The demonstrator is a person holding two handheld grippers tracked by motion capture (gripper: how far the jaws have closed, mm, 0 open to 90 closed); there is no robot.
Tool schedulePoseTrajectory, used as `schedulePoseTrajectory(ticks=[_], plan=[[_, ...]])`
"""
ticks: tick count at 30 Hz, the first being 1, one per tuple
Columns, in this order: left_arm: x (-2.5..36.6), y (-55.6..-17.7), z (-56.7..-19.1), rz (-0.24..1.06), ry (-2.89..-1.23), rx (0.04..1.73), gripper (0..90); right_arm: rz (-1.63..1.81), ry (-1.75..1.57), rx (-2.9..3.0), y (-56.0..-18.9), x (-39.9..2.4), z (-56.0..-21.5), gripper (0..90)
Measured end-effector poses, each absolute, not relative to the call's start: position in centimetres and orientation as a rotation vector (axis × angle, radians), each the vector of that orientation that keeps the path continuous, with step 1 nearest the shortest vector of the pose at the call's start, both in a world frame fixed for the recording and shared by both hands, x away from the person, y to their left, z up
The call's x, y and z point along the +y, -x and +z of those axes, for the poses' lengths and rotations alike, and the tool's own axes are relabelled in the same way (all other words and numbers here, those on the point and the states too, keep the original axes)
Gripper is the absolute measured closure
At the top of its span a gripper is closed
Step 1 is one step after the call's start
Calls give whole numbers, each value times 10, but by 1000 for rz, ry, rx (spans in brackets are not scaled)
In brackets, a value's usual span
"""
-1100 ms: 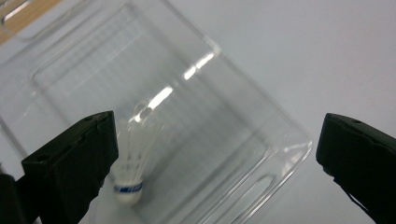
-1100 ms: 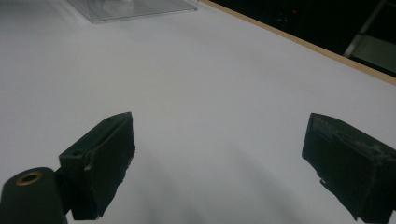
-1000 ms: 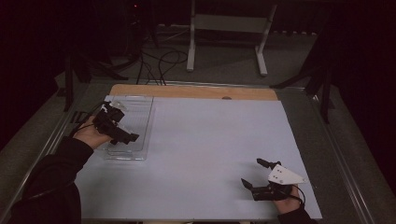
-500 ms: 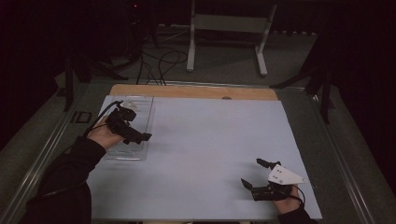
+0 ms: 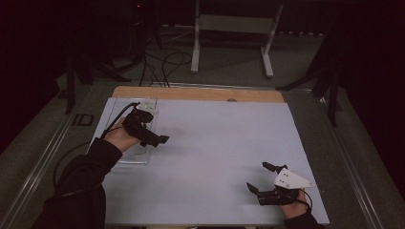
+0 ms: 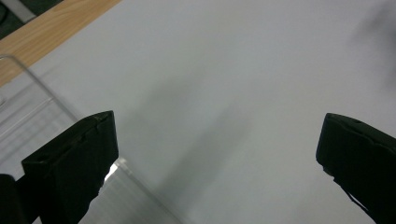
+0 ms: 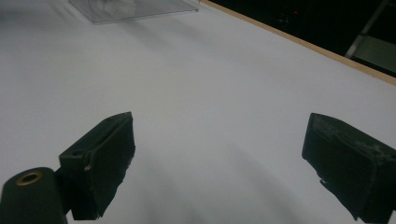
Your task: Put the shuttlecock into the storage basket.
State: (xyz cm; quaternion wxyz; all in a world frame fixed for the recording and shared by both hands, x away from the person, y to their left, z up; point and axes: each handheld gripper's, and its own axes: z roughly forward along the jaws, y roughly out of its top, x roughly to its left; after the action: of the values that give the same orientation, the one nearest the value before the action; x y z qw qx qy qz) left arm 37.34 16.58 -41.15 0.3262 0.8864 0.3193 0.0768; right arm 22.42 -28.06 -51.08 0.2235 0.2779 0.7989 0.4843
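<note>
Tray [image 5: 138, 155], clear plastic, lies on the white table [image 5: 215, 157] toward its 9 o'clock edge, under the left tool [image 5: 160, 140], which hangs over the tray's inner rim with jaws wide and nothing between them. Right tool [image 5: 260, 179] sits near the table's 5 o'clock corner, jaws wide and bare. The tray looks empty, though dim light blurs it.

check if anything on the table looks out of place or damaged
Nothing stands out. The clear tray lies flat near the white mat's left edge under the open left gripper; the open right gripper holds nothing near the front right corner.
</note>
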Motion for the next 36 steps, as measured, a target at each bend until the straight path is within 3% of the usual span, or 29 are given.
schedulePoseTrajectory(ticks=[28, 36], plan=[[115, -365, -430, 130, -2313, 731, 0, 1329, -768, 2207, -224, -282, -511, 93], [99, -359, -434, 116, -2376, 704, 0, 1331, -761, 2204, -225, -282, -511, 94]])
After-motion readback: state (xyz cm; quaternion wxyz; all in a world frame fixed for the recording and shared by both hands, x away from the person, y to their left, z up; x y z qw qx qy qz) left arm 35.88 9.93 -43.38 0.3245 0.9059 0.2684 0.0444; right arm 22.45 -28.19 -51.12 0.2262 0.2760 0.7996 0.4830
